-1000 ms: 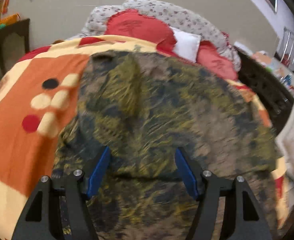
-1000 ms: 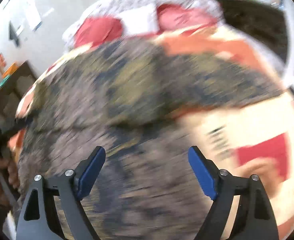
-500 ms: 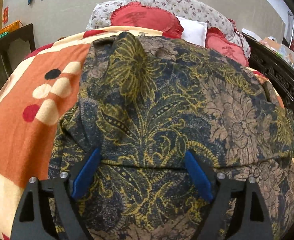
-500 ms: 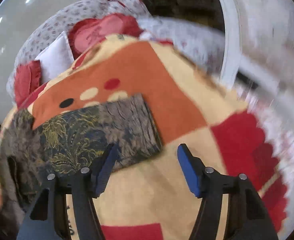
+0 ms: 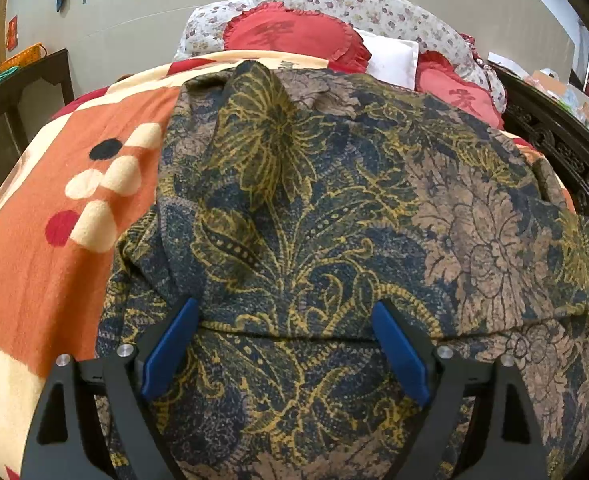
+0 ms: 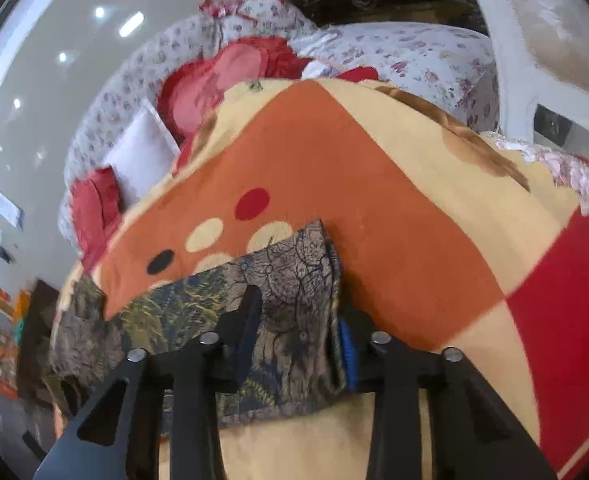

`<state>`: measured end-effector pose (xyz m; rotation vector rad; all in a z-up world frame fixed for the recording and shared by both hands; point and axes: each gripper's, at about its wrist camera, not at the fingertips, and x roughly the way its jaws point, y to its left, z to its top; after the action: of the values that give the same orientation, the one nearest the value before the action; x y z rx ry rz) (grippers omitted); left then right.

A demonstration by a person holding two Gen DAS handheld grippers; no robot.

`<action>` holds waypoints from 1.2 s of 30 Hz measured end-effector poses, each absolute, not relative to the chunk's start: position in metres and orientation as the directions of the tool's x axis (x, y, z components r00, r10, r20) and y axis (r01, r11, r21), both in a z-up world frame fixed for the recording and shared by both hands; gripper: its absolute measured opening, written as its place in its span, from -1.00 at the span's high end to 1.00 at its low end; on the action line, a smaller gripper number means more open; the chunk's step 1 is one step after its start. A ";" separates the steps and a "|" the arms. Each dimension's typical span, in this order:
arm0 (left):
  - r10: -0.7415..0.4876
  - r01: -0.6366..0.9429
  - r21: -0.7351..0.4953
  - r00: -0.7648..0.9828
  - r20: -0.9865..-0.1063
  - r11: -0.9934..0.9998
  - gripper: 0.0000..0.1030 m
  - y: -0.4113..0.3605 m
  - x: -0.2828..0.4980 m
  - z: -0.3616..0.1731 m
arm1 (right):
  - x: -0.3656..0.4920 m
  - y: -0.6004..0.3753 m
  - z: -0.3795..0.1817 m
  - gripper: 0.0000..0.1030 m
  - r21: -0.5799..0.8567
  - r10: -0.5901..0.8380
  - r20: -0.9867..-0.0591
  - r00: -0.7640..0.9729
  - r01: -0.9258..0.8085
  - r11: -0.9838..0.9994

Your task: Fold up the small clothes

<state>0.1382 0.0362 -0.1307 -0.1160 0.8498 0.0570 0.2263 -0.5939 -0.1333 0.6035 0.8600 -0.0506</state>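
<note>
The patterned garment (image 5: 334, 216) is spread beneath the spread-apart left gripper (image 5: 284, 344); its end is clamped by the right gripper (image 6: 298, 328).

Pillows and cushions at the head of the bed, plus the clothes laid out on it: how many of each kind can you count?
Red cushions: 2
White pillow: 1
Flowered bolster behind them: 1
Patterned garment on the blanket: 1
Total: 5

My feeds: bright, even indoor light; ceiling lights (image 6: 131, 24) glare overhead. Left wrist sharp; right wrist motion-blurred. Fisheye bending, dark vignette at edges.
</note>
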 end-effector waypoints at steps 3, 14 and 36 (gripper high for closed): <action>0.003 -0.098 -0.081 0.659 -0.752 0.992 -0.78 0.036 0.138 -0.131 | 0.221 -0.592 -0.109 0.88 0.413 0.159 -0.730 0.665 0.243 0.878; -0.021 -0.090 -0.109 0.671 -0.741 0.990 -0.78 0.041 0.135 -0.128 | 0.138 -0.635 0.041 0.89 0.196 -0.158 -0.586 0.795 0.328 0.924; -0.131 -0.109 -0.239 0.586 -0.799 0.965 0.96 0.101 0.255 -0.110 | 0.101 -0.419 0.142 0.89 0.237 0.265 -0.381 0.886 -0.183 0.954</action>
<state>0.2548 0.1011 -0.1097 -0.2754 0.9474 -0.0133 0.1013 -0.4193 0.1423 0.1978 0.4221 0.2346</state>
